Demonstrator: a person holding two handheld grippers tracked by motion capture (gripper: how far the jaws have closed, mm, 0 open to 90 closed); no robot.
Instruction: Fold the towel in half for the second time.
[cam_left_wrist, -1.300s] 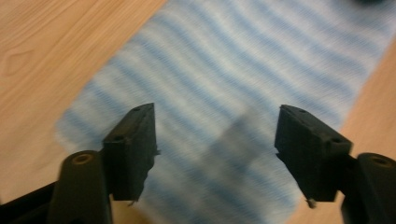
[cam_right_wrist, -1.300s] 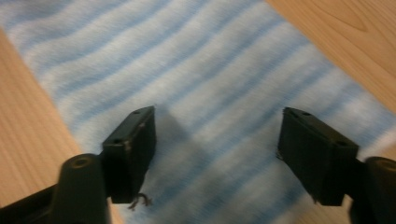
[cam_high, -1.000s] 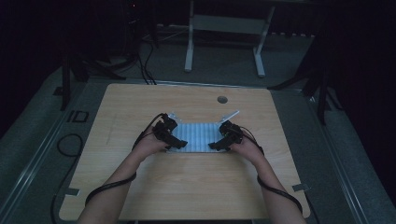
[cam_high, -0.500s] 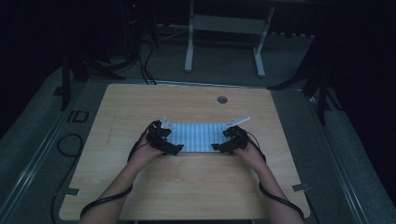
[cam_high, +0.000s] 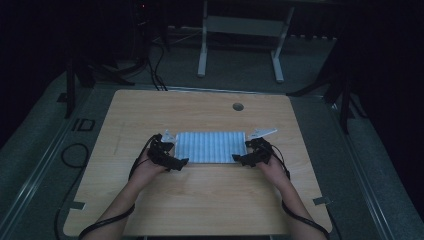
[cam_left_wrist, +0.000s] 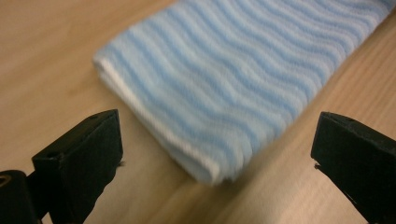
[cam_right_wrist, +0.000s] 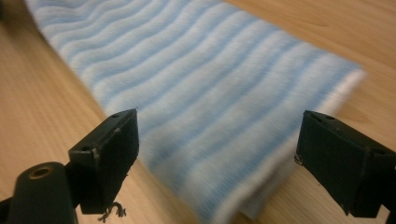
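Observation:
A folded blue-and-white striped towel lies flat in the middle of the wooden table. My left gripper is at the towel's near left corner, jaws wide open, with the folded corner of the towel lying between and just past them. My right gripper is at the near right corner, also open, its jaws straddling that end of the towel. Neither gripper holds anything.
A round cable hole sits near the table's far edge. Beyond the table stand a white frame and dark stands on a grey floor. Cables trail from both grippers toward the near edge.
Both grippers have drawn back toward the near edge of the towel and slightly apart. The towel now lies flat and folded, released from both.

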